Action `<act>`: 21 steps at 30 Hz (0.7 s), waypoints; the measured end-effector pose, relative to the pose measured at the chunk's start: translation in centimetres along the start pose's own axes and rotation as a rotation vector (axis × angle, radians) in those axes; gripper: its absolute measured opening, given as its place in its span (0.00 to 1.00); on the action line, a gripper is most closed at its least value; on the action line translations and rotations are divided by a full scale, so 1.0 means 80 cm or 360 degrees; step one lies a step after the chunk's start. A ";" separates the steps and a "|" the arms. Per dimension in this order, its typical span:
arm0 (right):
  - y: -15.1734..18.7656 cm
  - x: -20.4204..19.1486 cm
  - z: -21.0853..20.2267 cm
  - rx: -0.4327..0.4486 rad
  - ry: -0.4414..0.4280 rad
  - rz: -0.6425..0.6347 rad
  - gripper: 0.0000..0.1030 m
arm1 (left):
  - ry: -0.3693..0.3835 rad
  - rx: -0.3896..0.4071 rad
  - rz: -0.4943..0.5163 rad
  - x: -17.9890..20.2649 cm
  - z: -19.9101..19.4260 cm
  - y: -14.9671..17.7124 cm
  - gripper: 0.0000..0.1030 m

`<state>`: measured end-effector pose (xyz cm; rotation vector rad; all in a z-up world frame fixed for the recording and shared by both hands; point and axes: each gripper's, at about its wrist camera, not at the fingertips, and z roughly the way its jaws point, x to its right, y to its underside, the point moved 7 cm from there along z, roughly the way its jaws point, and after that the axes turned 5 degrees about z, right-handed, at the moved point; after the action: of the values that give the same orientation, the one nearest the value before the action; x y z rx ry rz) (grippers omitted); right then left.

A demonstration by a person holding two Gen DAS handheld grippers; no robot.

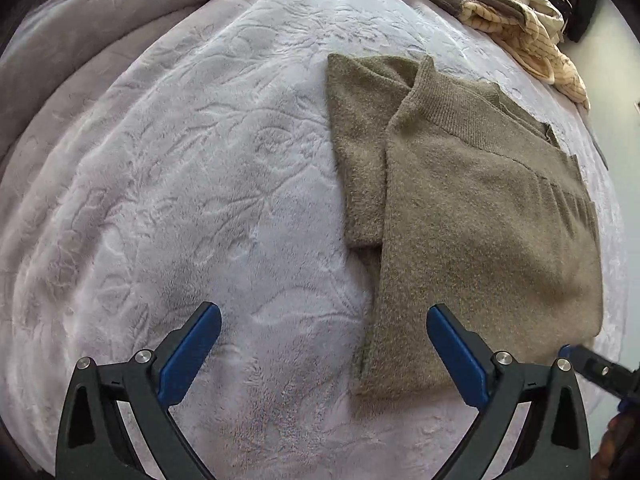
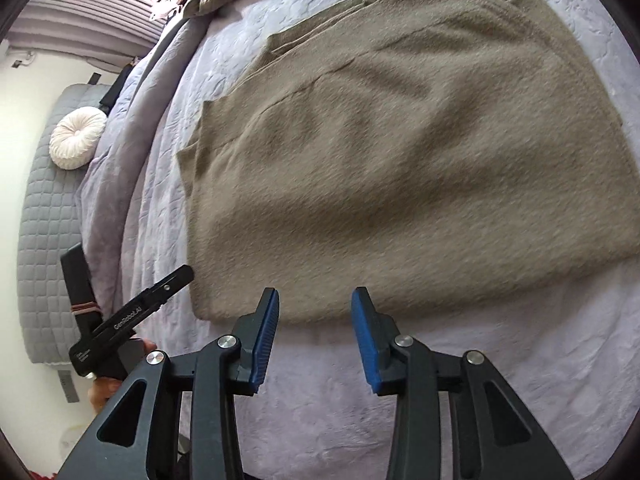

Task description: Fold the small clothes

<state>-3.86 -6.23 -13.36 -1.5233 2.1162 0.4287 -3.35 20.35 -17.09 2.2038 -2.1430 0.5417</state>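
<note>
An olive-brown knit sweater (image 1: 472, 216) lies folded flat on a lavender plush blanket (image 1: 192, 184), with one sleeve laid across its left side. My left gripper (image 1: 324, 312) hangs over the sweater's near left corner, jaws wide open with nothing between them. Its right finger (image 1: 456, 356) is above the knit and its left finger is over bare blanket. In the right wrist view the sweater (image 2: 400, 168) fills the middle. My right gripper (image 2: 316, 294) stands partly open at its near hem, holding nothing. One finger of the left gripper (image 2: 160, 288) shows at the sweater's left corner.
A heap of other clothes (image 1: 516, 20), olive and cream-striped, lies at the far right of the bed. A rolled duvet (image 1: 80, 48) runs along the far left. Beyond the bed's edge are a grey quilted pad (image 2: 44, 216) and a round white cushion (image 2: 78, 138).
</note>
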 end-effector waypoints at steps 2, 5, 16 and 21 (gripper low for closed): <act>0.019 -0.012 0.018 -0.0072 -0.0099 0.0032 0.41 | 0.0066 0.0007 -0.0085 -0.015 -0.006 0.006 1.00; 0.039 -0.025 0.048 -0.0160 -0.0264 0.0149 0.41 | 0.0210 0.0025 -0.0205 -0.031 -0.016 0.009 1.00; 0.032 -0.053 0.121 -0.0007 -0.0685 0.0532 0.45 | 0.0432 -0.0002 -0.0226 -0.034 -0.017 -0.001 1.00; 0.020 -0.069 0.146 -0.0010 -0.0773 0.0659 0.45 | 0.0633 -0.0042 -0.0266 -0.015 -0.001 -0.022 1.00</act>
<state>-1.53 4.72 -19.98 -0.8546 2.0146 0.8541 -1.63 21.61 -16.92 2.0245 -1.7405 0.8497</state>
